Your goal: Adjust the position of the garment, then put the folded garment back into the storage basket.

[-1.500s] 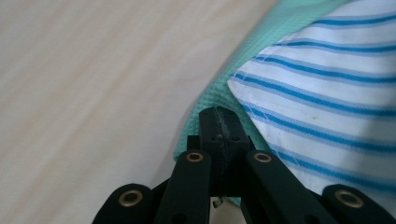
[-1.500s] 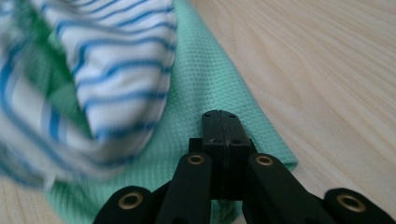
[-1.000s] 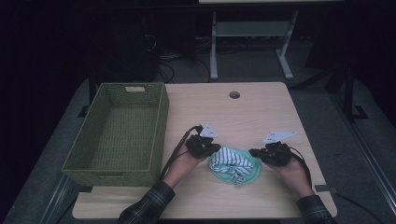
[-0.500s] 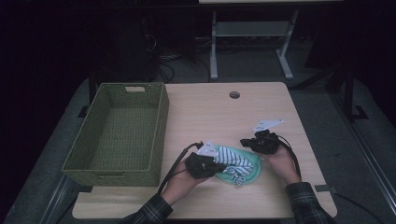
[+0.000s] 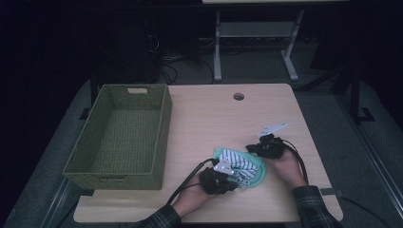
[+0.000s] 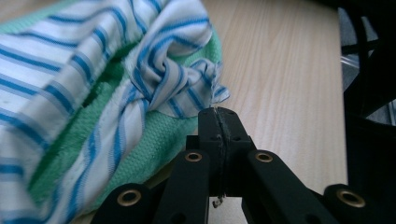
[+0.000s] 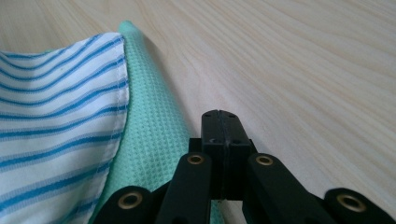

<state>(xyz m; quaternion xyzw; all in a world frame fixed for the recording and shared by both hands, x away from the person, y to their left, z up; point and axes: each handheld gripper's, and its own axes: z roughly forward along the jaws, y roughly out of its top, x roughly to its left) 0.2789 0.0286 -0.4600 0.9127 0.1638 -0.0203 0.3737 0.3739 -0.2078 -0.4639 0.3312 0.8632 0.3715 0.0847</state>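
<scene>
The left gripper [image 5: 227, 176] has its jaws pressed together with a thread and a corner of the striped cloth [image 6: 154, 70] at their very tip; whether they truly pinch cloth or merely touch its edge I cannot tell. The right gripper [image 7: 219, 123] is likewise pressed shut, its tips beside the edge of the green cloth [image 7: 149, 154], with nothing visibly caught between them. Between the two grippers lies the crumpled bundle, the striped cloth piled on top of the green one, resting on the table [image 5: 214, 118] near its front edge. Off to the left gripper's far side stands the woven basket [image 5: 161, 137], well apart from the cloths and with nothing in it. Judging by this, the work is at an early stage: the cloths are neither smoothed nor folded, and if they are bound for the basket, none has gone in yet.
</scene>
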